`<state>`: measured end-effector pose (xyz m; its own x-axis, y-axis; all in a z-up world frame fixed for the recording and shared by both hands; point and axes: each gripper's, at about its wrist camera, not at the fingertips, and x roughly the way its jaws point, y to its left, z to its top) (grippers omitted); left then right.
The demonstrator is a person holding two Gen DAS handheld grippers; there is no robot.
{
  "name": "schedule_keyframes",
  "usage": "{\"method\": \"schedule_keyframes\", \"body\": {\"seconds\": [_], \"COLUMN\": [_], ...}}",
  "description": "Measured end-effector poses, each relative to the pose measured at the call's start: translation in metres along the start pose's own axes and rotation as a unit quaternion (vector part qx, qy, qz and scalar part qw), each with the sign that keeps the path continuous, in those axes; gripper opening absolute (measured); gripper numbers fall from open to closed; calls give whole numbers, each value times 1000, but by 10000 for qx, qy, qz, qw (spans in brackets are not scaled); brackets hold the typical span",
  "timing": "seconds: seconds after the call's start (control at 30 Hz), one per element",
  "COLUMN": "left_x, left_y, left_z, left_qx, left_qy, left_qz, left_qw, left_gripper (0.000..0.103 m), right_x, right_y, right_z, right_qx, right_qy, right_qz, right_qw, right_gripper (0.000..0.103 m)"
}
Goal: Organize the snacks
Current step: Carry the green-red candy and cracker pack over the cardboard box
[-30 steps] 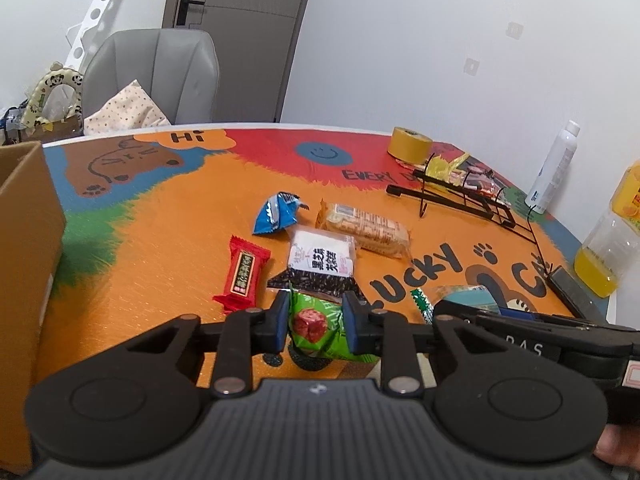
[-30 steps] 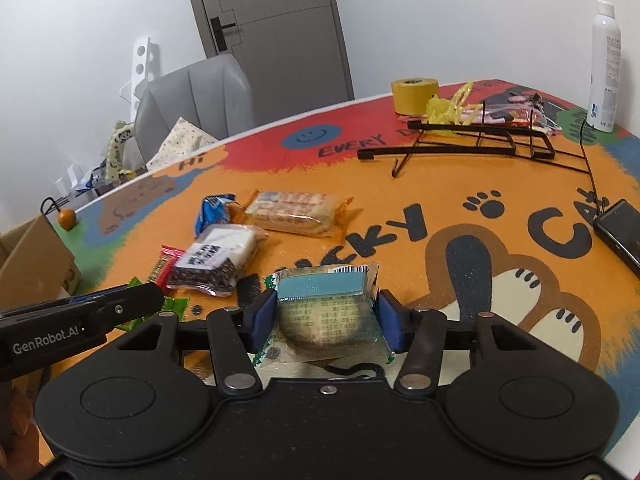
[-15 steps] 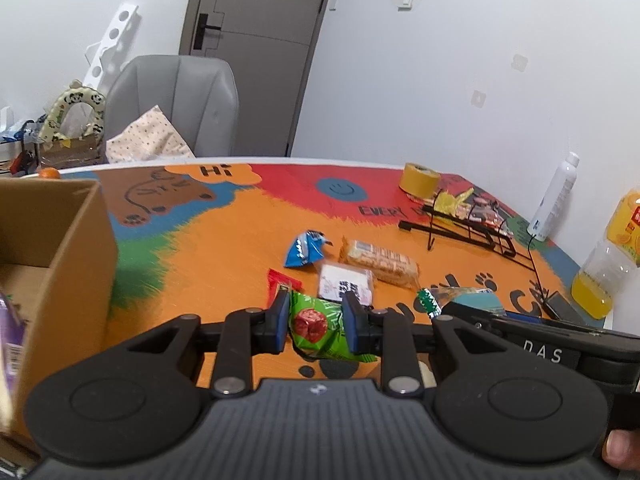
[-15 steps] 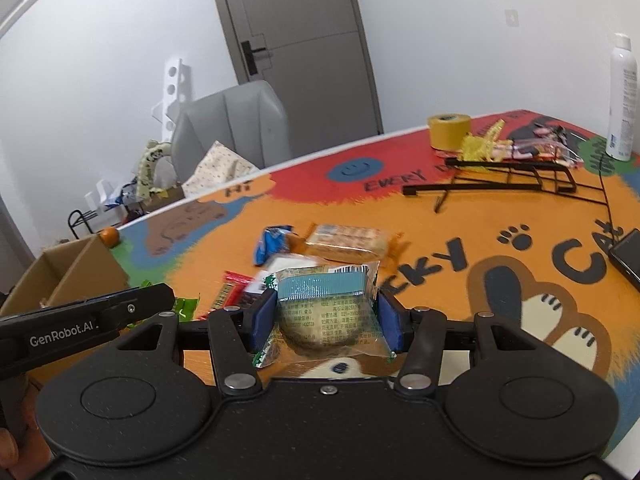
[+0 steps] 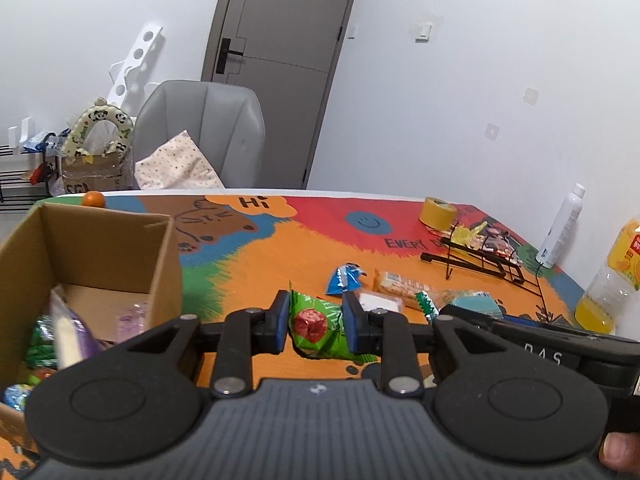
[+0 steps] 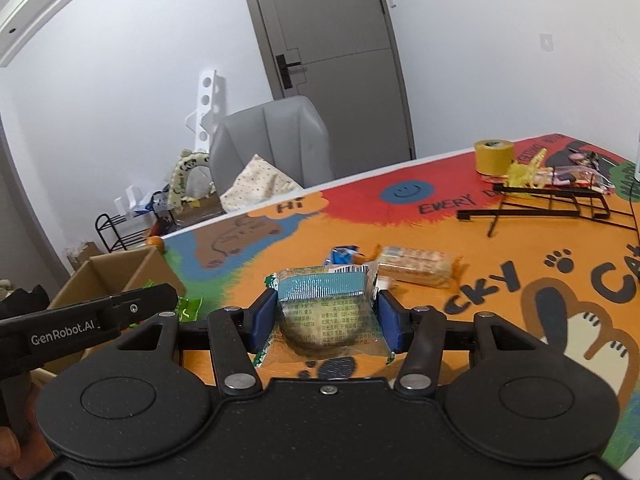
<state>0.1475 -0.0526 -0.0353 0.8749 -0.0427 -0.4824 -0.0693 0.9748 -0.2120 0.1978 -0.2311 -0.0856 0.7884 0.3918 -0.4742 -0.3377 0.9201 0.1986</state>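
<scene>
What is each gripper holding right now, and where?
Left gripper pinches a green snack packet across its sides; right gripper clamps a clear-wrapped cake by its two sides.
</scene>
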Motion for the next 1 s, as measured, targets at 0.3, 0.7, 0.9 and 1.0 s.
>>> {"method": "schedule_keyframes", "body": {"seconds": [0.3, 0.7, 0.9, 1.0], "left_x": [-22, -43, -51, -54], "left_y": [23, 64, 92, 105], "left_z": [8, 16, 22, 24], "left_qx": [-69, -276, -454, -536], "left_qy": [-188, -319, -385, -417], "left_qz": [98, 345, 510, 604], "left_qw": [9998, 9985, 9969, 9959], "left_gripper": [26, 26, 26, 26], "right_x": [-3, 2, 8, 10], "right_y": [27, 64, 80, 89], "right_z": [4, 7, 9, 9], "right_qx": [-140, -346, -452, -497], "right_qy": [-63, -58, -27, -12], "right_qz": [151, 412, 552, 634], "right_qw": [9998, 9985, 9974, 9967], "right_gripper": [51, 51, 51, 51]}}
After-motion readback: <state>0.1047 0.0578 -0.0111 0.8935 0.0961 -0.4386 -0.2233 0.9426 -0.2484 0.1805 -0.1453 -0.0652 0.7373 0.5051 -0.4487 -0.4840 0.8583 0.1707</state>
